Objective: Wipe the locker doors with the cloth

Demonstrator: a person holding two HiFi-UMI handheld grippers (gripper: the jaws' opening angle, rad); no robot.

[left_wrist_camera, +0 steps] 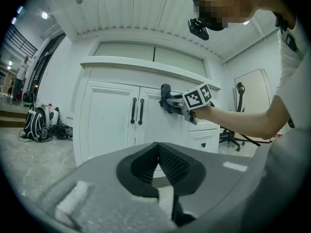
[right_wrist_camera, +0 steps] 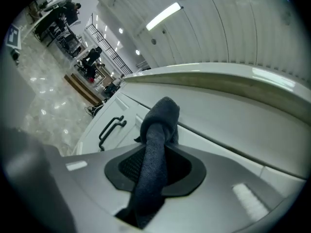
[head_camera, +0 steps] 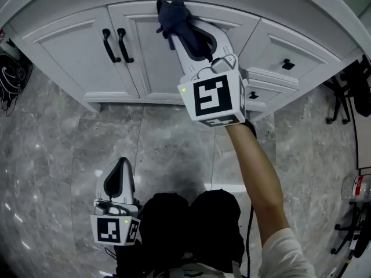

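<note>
Locker door [head_camera: 156, 62] wipe, barely begun
My right gripper [head_camera: 194, 39] clamps the dark cloth [head_camera: 173, 15] at that door's top; left gripper [head_camera: 120, 169], jaws together, idles; rest looks undone.

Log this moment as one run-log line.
right gripper: shut on dark cloth, at top of white cabinet door | left gripper: shut, empty, held low

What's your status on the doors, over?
Right gripper shut on cloth, cloth at right door top. Left gripper shut, empty, held low. Handles left of cloth; nothing blocking.
</note>
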